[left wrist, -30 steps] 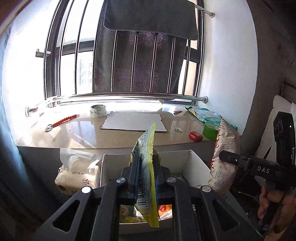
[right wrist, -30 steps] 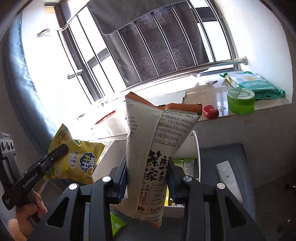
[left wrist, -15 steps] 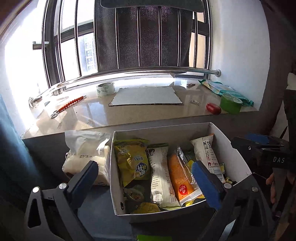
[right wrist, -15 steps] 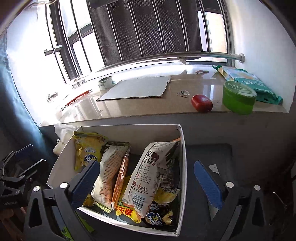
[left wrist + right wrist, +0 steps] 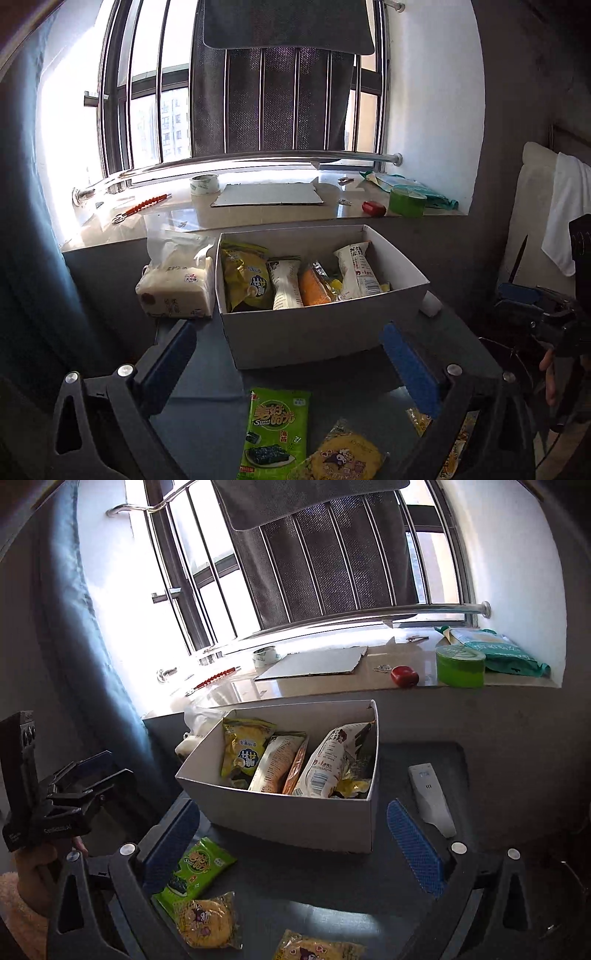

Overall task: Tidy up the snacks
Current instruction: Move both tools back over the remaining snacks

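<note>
A white cardboard box (image 5: 325, 317) (image 5: 280, 816) stands on the dark table with snack bags leaning in it: a yellow-green chips bag (image 5: 245, 277) (image 5: 245, 751), a white pack (image 5: 286, 284), an orange pack (image 5: 312, 286) and a white bag with dark print (image 5: 356, 271) (image 5: 328, 760). My left gripper (image 5: 286, 328) is open and empty in front of the box. My right gripper (image 5: 291, 808) is likewise open and empty, short of the box's near corner. Loose on the table below the fingers lie a green seaweed pack (image 5: 275, 428) (image 5: 194, 871) and yellow round cake packets (image 5: 347, 454) (image 5: 207, 919).
A tissue pack (image 5: 177, 284) sits left of the box and a white remote (image 5: 430, 794) lies to its right. The windowsill behind holds a tape roll (image 5: 203, 184), a cardboard sheet (image 5: 267, 195), a red object (image 5: 404, 675) and a green tub (image 5: 460, 664). A blue curtain (image 5: 92, 664) hangs at left.
Both grippers let go: the yellow-green bag and the dark-print white bag now lie in the box. Both opened wide and drew back, bringing the loose table packs into view.
</note>
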Tool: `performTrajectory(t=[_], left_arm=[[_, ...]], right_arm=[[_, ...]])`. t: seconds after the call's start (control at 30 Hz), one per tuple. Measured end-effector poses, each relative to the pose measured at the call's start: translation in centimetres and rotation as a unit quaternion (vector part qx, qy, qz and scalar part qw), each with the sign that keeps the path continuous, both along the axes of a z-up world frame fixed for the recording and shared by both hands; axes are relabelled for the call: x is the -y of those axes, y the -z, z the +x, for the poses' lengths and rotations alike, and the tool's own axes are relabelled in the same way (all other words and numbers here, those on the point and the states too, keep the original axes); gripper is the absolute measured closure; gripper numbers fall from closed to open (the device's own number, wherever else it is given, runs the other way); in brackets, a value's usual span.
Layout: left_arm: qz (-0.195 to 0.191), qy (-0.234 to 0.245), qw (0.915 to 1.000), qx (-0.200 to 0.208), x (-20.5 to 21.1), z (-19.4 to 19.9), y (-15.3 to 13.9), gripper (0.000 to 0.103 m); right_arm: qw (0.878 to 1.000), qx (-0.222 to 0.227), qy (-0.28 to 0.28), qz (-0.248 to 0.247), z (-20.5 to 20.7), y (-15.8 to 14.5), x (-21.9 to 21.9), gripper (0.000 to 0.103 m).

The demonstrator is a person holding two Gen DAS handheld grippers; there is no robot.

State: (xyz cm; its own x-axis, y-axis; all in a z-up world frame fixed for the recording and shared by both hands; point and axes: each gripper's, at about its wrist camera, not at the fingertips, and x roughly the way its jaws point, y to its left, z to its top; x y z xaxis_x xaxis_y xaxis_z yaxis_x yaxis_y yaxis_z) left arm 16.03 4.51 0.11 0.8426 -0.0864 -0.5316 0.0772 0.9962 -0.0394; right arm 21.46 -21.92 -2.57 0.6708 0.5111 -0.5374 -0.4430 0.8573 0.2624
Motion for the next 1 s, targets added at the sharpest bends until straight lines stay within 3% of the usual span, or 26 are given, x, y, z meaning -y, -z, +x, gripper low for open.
performTrajectory(t=[0.07,0.3,0.5,0.6,0.77,1.0], left_arm=[[-0.010,0.007,0.9999,-0.008,0.7,-2.5,1.5,0.000],[-0.106,-0.020,0.9934,-0.041,2.0,-12.2,9.6,0.000],[-0.113,-0.022,0.9918,-0.054,3.2,-15.3,12.0,0.000],[-0.107,-0.028,0.9921,-0.059,3.2,-15.3,12.1,0.000],[-0.117,-0.027,0.9910,-0.059,2.7,-15.1,12.1,0.000],[-0.115,-0.036,0.9911,-0.058,2.2,-15.5,12.2,0.000]], right_arm=[[1.000,-0.005,0.001,0.000,-2.5,1.6,1.0,0.000],[0.998,-0.052,0.022,-0.009,-10.3,8.9,3.6,0.000],[0.996,-0.054,0.007,-0.066,-14.8,12.5,2.1,0.000],[0.995,-0.069,-0.007,-0.070,-14.6,13.3,1.0,0.000],[0.988,-0.025,-0.046,-0.144,-13.8,13.4,-1.5,0.000],[0.975,-0.002,-0.104,-0.196,-10.6,13.9,-4.4,0.000]])
